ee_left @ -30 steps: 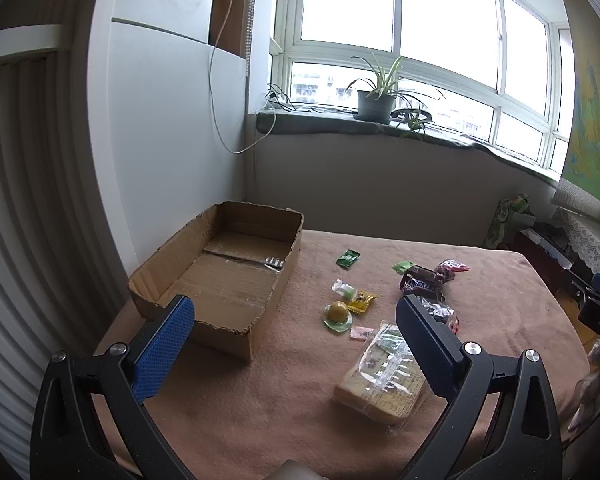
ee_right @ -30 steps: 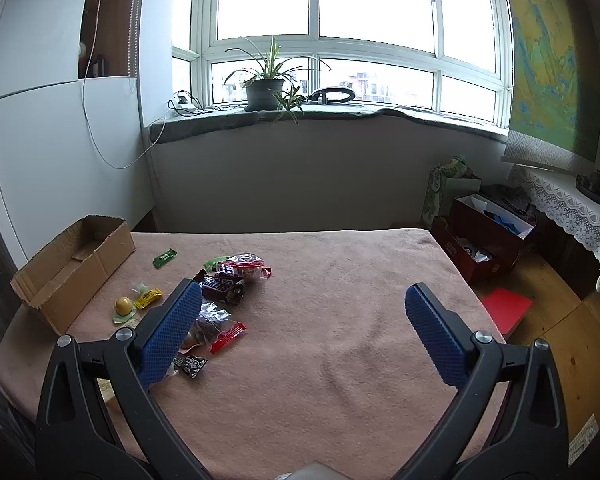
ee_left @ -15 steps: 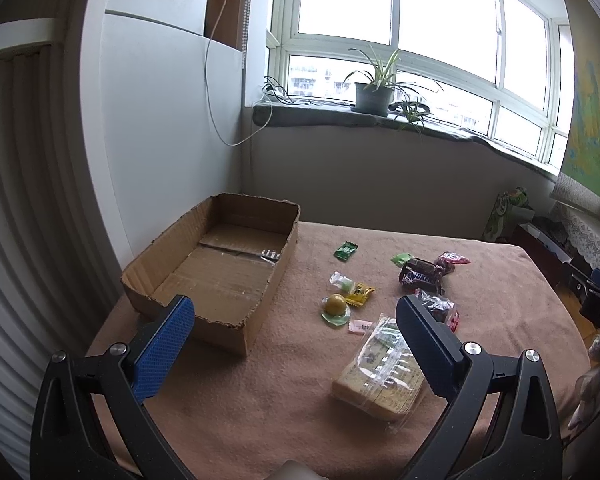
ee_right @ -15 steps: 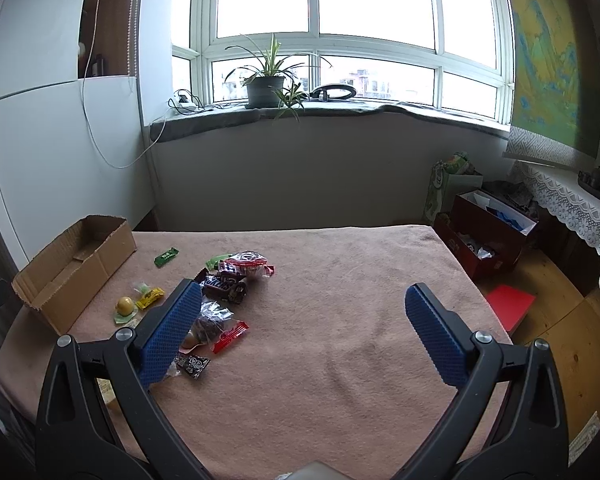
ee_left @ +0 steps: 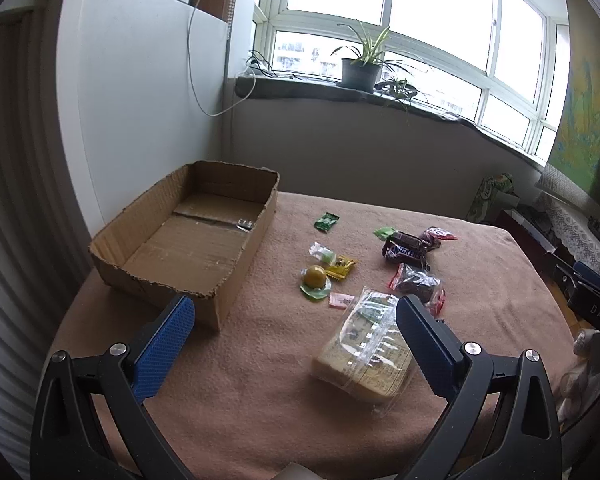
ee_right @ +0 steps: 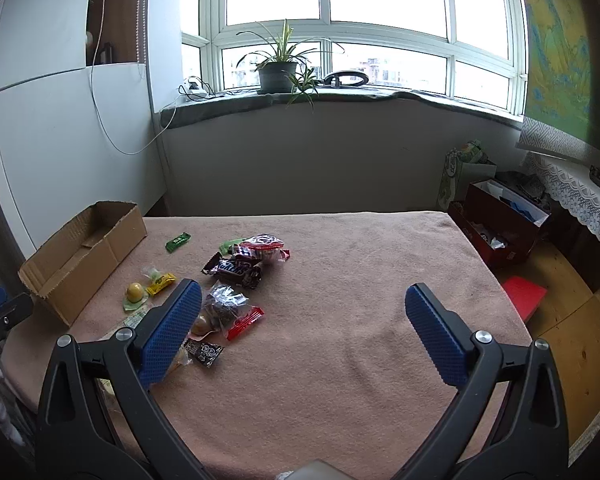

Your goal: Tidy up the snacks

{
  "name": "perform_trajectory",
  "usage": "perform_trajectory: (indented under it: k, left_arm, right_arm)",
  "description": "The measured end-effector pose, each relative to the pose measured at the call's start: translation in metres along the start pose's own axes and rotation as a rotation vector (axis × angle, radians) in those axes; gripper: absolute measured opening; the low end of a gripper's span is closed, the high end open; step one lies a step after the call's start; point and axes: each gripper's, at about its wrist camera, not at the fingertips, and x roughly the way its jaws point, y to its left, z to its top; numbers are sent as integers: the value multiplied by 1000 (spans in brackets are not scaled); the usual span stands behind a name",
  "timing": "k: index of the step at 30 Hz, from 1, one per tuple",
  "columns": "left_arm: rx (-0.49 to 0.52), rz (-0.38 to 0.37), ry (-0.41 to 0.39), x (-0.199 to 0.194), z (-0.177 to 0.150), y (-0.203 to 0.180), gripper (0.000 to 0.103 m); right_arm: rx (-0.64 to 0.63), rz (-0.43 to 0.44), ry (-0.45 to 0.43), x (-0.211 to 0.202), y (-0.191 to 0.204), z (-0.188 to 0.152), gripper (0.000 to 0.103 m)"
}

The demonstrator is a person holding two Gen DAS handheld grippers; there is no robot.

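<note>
A shallow cardboard box (ee_left: 188, 240) (ee_right: 80, 252) sits at the table's left, with one small wrapper (ee_left: 245, 223) inside. Loose snacks lie to its right: a clear bag of biscuits (ee_left: 366, 350), a Snickers bar (ee_left: 406, 250) (ee_right: 236, 268), a green packet (ee_left: 326, 221) (ee_right: 178, 241), a yellow ball candy (ee_left: 315, 277) (ee_right: 135, 291), a dark nut bag (ee_left: 418, 283) (ee_right: 224, 300). My left gripper (ee_left: 296, 322) hovers open above the table's near edge, its right finger over the biscuit bag. My right gripper (ee_right: 300, 312) is open over bare cloth, right of the snacks.
A pink cloth (ee_right: 360, 280) covers the table. A windowsill with a potted plant (ee_right: 278, 72) runs behind. Boxes and bags (ee_right: 500, 224) stand on the wooden floor to the right. White panels (ee_left: 140, 100) close off the left side.
The left gripper has drawn back and risen slightly, so the box and snacks sit a little farther off. The right gripper has barely moved.
</note>
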Motion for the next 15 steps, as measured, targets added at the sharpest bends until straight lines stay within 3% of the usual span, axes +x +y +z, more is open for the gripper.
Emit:
perform_trajectory:
  k: [10,15]
  left_arm:
    - [-25,-44,77,18,-16,6,100]
    - [-43,-90,110,26,-17,11,95]
  right_arm:
    - [-26,41,50,10,17,-12,103]
    - [-20,108,93,17,23,-17,103]
